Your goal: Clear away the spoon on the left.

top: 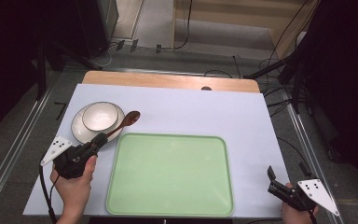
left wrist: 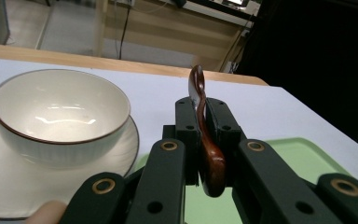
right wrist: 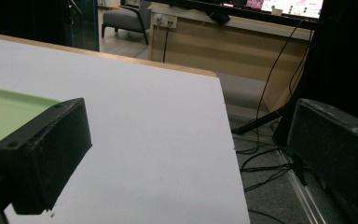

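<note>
nearest, the right gripper (top: pixel 274 179) idles at the counter's (top: pixel 242 116) near right corner with its jaws spread on nothing, while the left gripper (top: pixel 100 140) is pinching a brown wooden spoon (top: pixel 125 122) by its handle, just beside the green tray's (top: pixel 168 205) far left corner. the spoon looks light, stiff and glossy, so it may twist in a narrow pinch; mid-handle seems safest. farther left, a fragile-looking bowl (top: pixel 100 116) sits on a plate (top: pixel 78 127).
</note>
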Tool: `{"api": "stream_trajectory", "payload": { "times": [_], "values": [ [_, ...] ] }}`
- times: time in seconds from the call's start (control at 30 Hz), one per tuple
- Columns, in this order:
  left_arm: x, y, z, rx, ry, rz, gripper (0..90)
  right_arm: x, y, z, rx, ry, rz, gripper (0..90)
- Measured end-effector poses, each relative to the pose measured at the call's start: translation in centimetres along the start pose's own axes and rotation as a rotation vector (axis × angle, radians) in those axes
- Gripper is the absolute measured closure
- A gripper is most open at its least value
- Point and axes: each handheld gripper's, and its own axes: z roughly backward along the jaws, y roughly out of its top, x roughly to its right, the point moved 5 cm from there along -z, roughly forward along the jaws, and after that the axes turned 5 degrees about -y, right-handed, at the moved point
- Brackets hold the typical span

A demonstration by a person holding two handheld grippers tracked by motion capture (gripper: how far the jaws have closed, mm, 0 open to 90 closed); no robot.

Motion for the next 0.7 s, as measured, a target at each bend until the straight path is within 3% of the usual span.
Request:
{"api": "stream_trajectory", "payload": {
  "times": [0.2,0.7],
  "values": [
    [1.1,-1.2,-0.8,-0.021,-0.030,0.001,85.0,-0.1,0.0,0.0,-0.002,0.002,0.002,0.0],
    [2.3,-3.9,-2.6,-0.077,-0.072,0.015,85.0,0.0,0.0,0.0,0.000,-0.001,0.000,0.0]
  ]
}}
